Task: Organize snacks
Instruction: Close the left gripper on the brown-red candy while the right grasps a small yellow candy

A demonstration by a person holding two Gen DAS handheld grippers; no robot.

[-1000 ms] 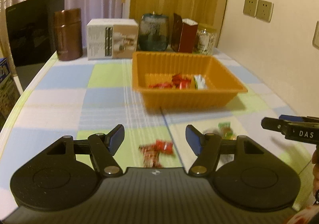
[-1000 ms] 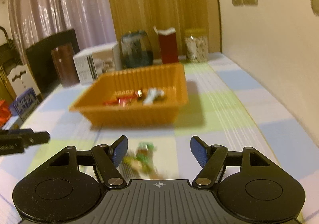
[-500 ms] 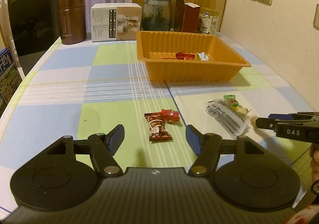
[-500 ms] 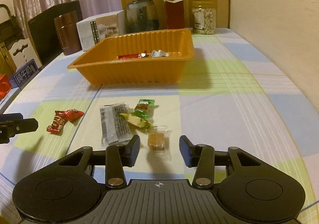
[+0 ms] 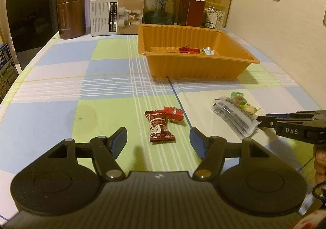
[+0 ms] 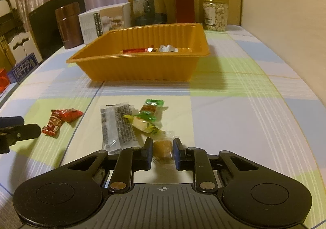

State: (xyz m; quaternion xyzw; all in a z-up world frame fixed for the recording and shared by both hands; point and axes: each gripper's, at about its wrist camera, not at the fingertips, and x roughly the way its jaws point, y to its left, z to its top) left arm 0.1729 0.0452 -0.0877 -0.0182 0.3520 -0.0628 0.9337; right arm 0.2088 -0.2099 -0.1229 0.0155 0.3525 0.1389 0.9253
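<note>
- The right gripper [image 6: 162,152] pinches a small amber candy in clear wrap [image 6: 162,148], low over the checked tablecloth [image 6: 234,117].
- The left gripper [image 5: 158,141] hangs spread above a dark red wrapped candy [image 5: 161,126].
- Other wrapped snacks lie loose near the orange ribbed plastic tray [image 6: 142,66], which holds a few.

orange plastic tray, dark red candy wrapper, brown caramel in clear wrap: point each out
orange plastic tray [image 5: 195,67]: left wrist view, ribbed front wall
dark red candy wrapper [image 5: 160,127]: left wrist view, wrapper middle
brown caramel in clear wrap [image 6: 162,148]: right wrist view, caramel top
</note>
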